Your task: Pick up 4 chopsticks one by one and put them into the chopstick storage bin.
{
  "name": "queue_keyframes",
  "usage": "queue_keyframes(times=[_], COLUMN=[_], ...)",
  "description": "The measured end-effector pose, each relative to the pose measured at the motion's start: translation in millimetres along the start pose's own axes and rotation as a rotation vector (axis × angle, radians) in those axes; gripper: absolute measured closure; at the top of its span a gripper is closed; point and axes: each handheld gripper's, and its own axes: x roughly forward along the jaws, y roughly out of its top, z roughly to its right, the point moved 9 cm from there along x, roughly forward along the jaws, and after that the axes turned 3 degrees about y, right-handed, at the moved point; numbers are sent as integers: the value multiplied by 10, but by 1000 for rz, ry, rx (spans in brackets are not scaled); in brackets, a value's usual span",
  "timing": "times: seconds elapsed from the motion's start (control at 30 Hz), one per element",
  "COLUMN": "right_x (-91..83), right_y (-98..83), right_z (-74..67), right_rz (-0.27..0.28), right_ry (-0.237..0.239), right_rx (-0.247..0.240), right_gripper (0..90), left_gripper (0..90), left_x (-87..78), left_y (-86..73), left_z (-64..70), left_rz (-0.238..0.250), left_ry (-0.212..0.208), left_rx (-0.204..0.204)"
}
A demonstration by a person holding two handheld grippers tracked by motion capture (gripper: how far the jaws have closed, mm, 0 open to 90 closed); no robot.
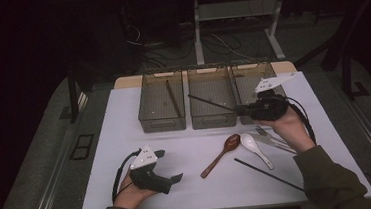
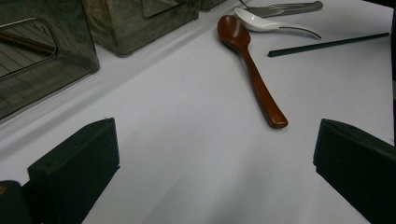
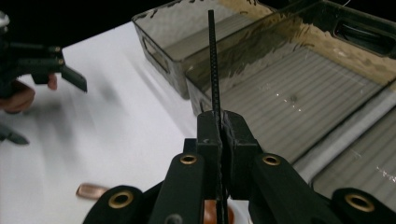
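I see three bins; the middle bin lies under and ahead of my right gripper's jaws. The left gripper rests on the table, jaws wide apart, nothing between. Right jaws are clamped on a black chopstick, which projects straight ahead over the bin.

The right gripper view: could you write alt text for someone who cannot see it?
Two black jaws of the right gripper are shut on a thin black chopstick, which points up over three clear ribbed plastic bins on a white table. At far left, a hand holds the left gripper.
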Motion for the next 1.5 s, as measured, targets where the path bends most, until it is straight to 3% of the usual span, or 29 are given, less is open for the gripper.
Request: queue_keyframes(times=[0.63,0.93,1.5], right_x=[487,728,1302], right_y=[362,553,783], right_z=[35,55,84], right_rz=[-13,-29,-67], right_ry=[-20,-51,-98], right_rx=[29,35,58], right_gripper=[857,857,857], left_gripper=[0,0,0], left_x=[5,7,8], left_y=[-3,1,8], left_z=[3,11,15], left_rz=[-3,-1,4], left_ry=[-3,-6,-12], left_rx=[6,2,7])
